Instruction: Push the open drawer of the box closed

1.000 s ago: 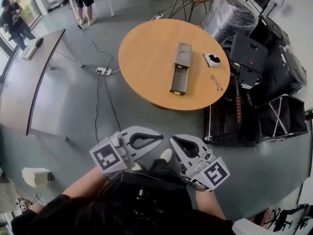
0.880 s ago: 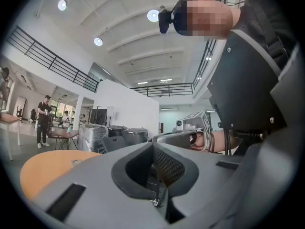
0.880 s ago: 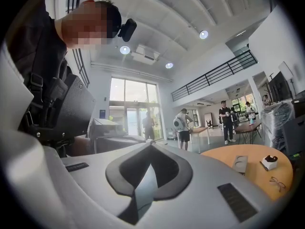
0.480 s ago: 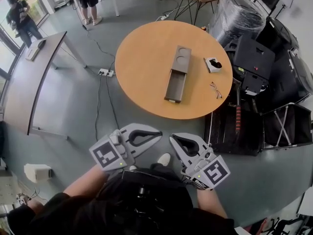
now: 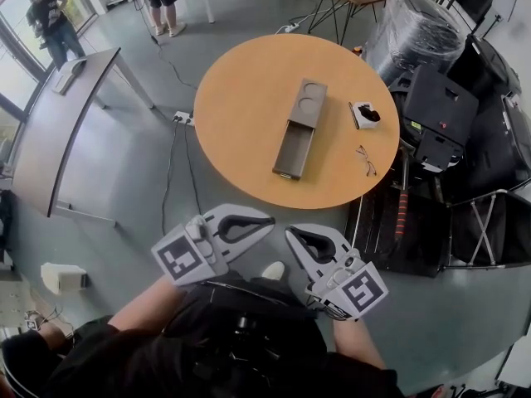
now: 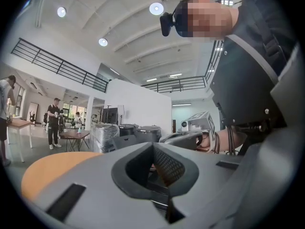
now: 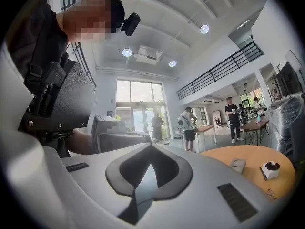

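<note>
A grey box (image 5: pixel 305 104) lies on the round wooden table (image 5: pixel 241 81), and its drawer (image 5: pixel 291 151) is pulled out toward me. In the right gripper view the box (image 7: pixel 237 165) shows small on the table (image 7: pixel 248 156). Both grippers are held low against my body, well short of the table. My left gripper (image 5: pixel 270 223) is shut with nothing in it, and so is my right gripper (image 5: pixel 289 235). The left gripper (image 6: pixel 153 146) and the right gripper (image 7: pixel 151 148) point toward each other, jaws closed together in both gripper views.
A small white box (image 5: pixel 363 114) with a dark item in it and a pair of glasses (image 5: pixel 366 159) lie on the table's right side. Black cases (image 5: pixel 440 114) crowd the floor at the right. A power strip (image 5: pixel 184 118) and cables lie left of the table, near a grey desk (image 5: pixel 58 131).
The table and box have drifted slightly nearer and lower in the head view. Both grippers stay shut in the same place by my body.
</note>
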Action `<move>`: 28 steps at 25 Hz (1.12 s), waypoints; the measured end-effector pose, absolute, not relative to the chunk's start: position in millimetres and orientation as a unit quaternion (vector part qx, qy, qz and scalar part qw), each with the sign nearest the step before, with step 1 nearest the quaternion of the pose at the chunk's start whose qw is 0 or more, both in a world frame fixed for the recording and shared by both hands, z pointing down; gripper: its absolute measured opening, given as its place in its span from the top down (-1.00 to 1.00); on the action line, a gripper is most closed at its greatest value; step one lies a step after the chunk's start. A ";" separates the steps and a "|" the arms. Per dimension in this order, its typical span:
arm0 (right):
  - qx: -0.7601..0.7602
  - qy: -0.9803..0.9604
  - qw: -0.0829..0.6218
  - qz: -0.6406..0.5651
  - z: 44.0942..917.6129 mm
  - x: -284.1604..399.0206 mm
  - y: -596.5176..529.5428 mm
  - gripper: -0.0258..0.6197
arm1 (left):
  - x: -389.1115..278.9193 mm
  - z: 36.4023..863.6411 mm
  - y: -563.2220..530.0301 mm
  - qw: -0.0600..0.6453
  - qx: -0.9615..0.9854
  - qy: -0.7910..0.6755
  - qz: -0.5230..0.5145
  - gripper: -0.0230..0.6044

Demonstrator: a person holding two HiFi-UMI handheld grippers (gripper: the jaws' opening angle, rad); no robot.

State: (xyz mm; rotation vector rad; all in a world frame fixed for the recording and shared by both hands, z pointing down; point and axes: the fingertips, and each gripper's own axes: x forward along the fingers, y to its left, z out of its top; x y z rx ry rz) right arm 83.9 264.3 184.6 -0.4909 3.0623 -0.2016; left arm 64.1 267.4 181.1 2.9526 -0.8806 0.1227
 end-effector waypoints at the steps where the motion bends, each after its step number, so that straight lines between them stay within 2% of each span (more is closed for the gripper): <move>1: -0.157 0.985 0.017 -0.066 185.4 87.3 260.9 0.90 | 66.9 181.4 265.0 0.028 0.956 -0.288 0.042 0.84; 14: -0.166 0.981 0.001 -0.097 226.1 93.4 199.7 0.90 | 74.2 211.8 210.3 0.042 0.953 -0.296 0.058 0.84; 28: -0.235 0.953 -0.010 -0.193 315.6 64.5 64.9 0.90 | 34.1 269.1 85.6 0.028 0.964 -0.263 0.033 0.84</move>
